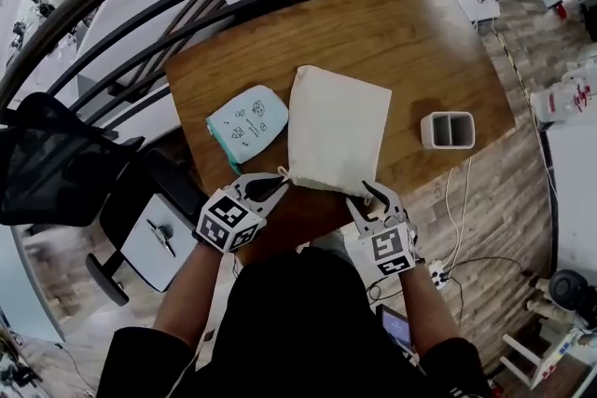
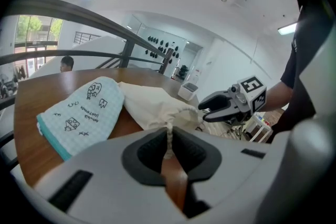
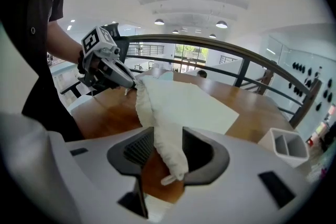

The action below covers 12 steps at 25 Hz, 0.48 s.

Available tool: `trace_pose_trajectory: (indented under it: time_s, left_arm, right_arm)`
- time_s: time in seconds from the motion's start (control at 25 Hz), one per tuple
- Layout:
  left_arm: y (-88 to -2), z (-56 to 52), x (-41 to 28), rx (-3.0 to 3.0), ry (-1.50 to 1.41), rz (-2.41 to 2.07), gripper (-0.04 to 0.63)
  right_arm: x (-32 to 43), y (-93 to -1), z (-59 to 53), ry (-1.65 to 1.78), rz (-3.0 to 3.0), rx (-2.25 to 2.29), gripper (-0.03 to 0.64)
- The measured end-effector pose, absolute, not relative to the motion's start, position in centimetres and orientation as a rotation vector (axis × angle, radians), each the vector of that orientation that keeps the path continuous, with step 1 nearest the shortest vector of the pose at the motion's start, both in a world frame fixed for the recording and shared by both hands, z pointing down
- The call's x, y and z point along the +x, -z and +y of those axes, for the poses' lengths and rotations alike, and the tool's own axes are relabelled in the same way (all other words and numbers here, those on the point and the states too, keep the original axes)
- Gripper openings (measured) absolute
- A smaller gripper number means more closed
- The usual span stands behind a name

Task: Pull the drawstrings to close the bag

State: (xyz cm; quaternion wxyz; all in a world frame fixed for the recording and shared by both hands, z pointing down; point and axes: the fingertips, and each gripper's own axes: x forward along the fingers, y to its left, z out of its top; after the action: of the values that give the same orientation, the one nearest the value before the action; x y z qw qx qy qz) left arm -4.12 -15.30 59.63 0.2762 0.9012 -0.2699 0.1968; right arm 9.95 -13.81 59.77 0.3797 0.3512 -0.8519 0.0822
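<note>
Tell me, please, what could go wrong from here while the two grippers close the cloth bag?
1. The right gripper has its jaws apart around bunched cloth of the bag, not cord alone. Shutting there may grab fabric, so a pull would not cinch the mouth.
2. The left gripper pinches only the thin drawstring, which could slip out under a pull.
3. The bag's mouth lies at the near edge of the table, so a pull might drag it off.

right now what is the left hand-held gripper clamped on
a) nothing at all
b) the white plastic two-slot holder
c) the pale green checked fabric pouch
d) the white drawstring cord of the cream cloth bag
D: in the left gripper view the left hand-held gripper has its jaws closed on the white drawstring cord, which comes off the cream cloth bag.
</note>
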Motion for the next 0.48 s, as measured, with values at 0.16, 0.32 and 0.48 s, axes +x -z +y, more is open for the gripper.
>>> trace_pose_trajectory:
  time_s: [0.16,0.32,0.48]
  left_arm:
    - [-59.9,-15.0,-4.1,2.418,-0.538,-0.713,0.038]
    - [-59.9,-14.9,-4.0,2.415,-0.553,-0.703,0.038]
    - [-60.2,-14.9,-4.5,2.395,-0.571,-0.713,0.038]
  right_arm:
    - [13.1,-61.7,-12.6,-0.284,-2.090,0.961,0.170]
    - [15.1,-63.9,-11.8,-0.378,-2.010,1.002,0.186]
    - [15.4,-65.8,-11.9,-0.427,-1.979,1.000,0.193]
